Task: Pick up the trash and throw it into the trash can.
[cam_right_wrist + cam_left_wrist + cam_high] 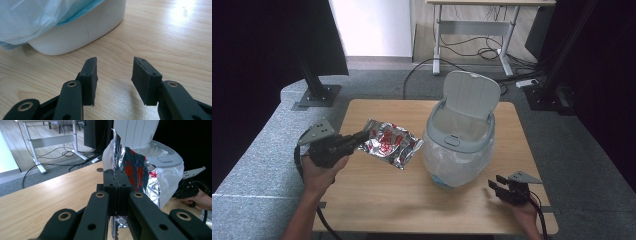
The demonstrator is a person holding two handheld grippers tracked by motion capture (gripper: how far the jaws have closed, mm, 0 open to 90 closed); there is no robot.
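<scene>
A crinkled silver foil wrapper with red print hangs above the wooden table, left of a small white waste bin. My left gripper is shut on the wrapper's left edge. In the left gripper view the two black pads pinch the foil wrapper, with the bin beyond it. The bin's lid stands up open and a clear plastic liner drapes over its rim. My right gripper rests low near the table's front right corner, open with nothing between its jaws, just right of the bin's base.
The table's front middle and left are bare wood. Behind the table stand a black post on a base plate, a desk frame with floor cables, and dark curtains at both sides.
</scene>
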